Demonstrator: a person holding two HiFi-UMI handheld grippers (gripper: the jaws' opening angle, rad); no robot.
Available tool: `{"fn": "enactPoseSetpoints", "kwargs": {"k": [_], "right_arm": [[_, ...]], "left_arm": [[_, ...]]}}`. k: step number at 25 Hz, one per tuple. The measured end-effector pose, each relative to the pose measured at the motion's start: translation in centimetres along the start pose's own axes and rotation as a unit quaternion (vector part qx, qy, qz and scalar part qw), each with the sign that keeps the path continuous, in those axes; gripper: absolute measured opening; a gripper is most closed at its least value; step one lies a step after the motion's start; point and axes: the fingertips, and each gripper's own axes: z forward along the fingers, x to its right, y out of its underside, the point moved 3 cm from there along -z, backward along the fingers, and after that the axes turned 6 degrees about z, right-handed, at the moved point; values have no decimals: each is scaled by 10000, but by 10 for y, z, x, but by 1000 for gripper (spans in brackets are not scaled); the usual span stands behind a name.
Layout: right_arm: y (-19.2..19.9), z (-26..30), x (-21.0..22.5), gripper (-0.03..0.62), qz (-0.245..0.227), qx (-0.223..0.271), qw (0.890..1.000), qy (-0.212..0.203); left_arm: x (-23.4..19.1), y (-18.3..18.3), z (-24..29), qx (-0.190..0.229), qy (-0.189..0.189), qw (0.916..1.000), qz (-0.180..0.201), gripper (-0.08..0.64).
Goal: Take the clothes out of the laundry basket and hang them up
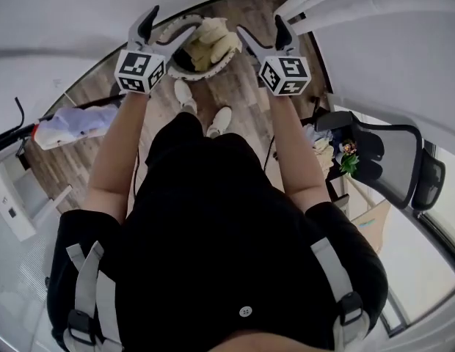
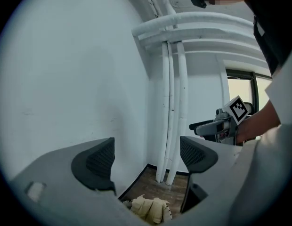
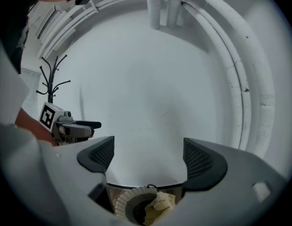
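- Down on the wood-plank floor (image 1: 235,20), close to the white wall, stands the round white ribbed laundry basket (image 1: 185,70) with a bunched cream garment (image 1: 209,41) heaped inside it.
- Left gripper (image 1: 167,34): jaws spread wide, with nothing between the pads; its own view shows only wall, floor and the garment far beneath.
- Right gripper (image 1: 266,35): jaws likewise spread and empty, with the basket rim low in its view.
- Key relation: the basket lies below and slightly ahead of both grippers, roughly midway between them. Seen from the head, the left one overlaps the basket's left rim and the right one sits just off its right side, so neither is clearly nearer.
- The garment is crumpled, with no readable long axis; a reach should probably go downward into the basket.
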Motion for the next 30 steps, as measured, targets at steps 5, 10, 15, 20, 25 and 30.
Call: {"fn": "enactPoseSetpoints", "kwargs": {"k": [5, 10, 15, 20, 25, 30], "right_arm": [[22, 25, 45, 437, 292, -327, 9970, 645], [50, 67, 74, 428, 598, -549, 9907, 1091], [105, 105, 104, 423, 1111, -708, 9810, 1424], [188, 134, 136, 419, 1501, -1081, 9706, 1538], [276, 150, 165, 417, 2104, -1446, 9510, 1744], [351, 167, 189, 417, 2709, -1588, 9272, 2044]], "left_arm": [[-21, 32, 71, -320, 608, 9976, 43, 436], [-46, 80, 135, -648, 1119, 9916, -64, 431], [-50, 140, 183, -1146, 1477, 9823, 90, 431], [-47, 205, 233, -1532, 1457, 9774, 7, 428], [-42, 282, 275, -2065, 1366, 9681, -389, 428], [-36, 366, 307, -2763, 1366, 9507, -328, 428]]}}
